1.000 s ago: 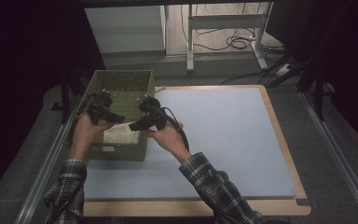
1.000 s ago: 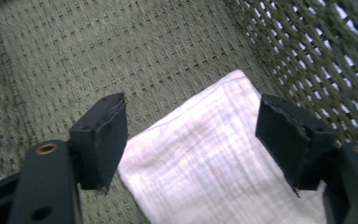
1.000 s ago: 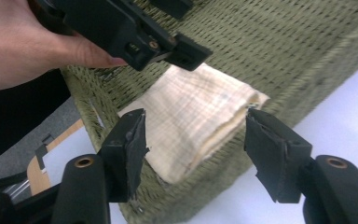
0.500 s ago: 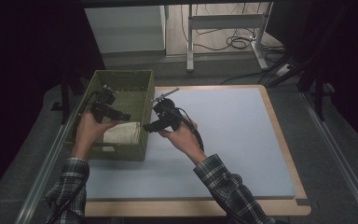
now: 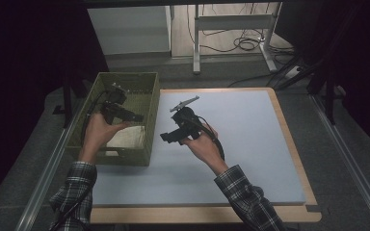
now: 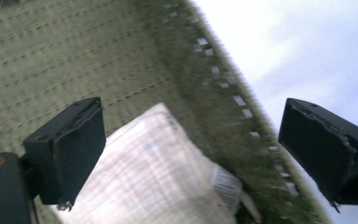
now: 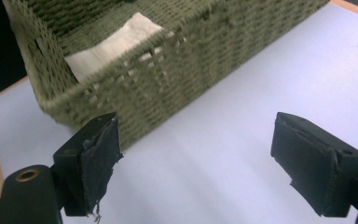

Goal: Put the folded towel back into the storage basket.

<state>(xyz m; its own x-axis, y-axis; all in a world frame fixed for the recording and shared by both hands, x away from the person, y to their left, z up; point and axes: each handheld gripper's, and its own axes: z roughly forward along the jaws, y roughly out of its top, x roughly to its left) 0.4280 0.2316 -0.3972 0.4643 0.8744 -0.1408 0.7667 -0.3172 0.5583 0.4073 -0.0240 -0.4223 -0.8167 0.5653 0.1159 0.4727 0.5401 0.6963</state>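
A green woven basket (image 5: 120,156) stands at the left edge of the pale blue mat (image 5: 250,144). Inside it lies a folded white cloth (image 5: 127,137). My left gripper (image 5: 137,118) hovers over the basket's inside, and its jaws have just been opening with nothing between them. In the left gripper view the gripper (image 6: 193,116) stands open above the cloth (image 6: 154,172) and the basket wall (image 6: 74,60). My right gripper (image 5: 167,138) is above the mat just right of the basket; its jaws have also just been opening and are empty. In the right gripper view it (image 7: 198,128) faces the basket (image 7: 214,46) and cloth (image 7: 116,42).
The mat covers a wooden-edged table (image 5: 298,159). Behind the table stand a white cabinet (image 5: 130,29) and a desk frame (image 5: 231,24) with cables on the floor. Metal rails (image 5: 351,163) run along both sides.
My right gripper has drawn away from the basket to the right, out over the mat. The left gripper has lifted a little above the cloth. Both pairs of jaws stand wider.
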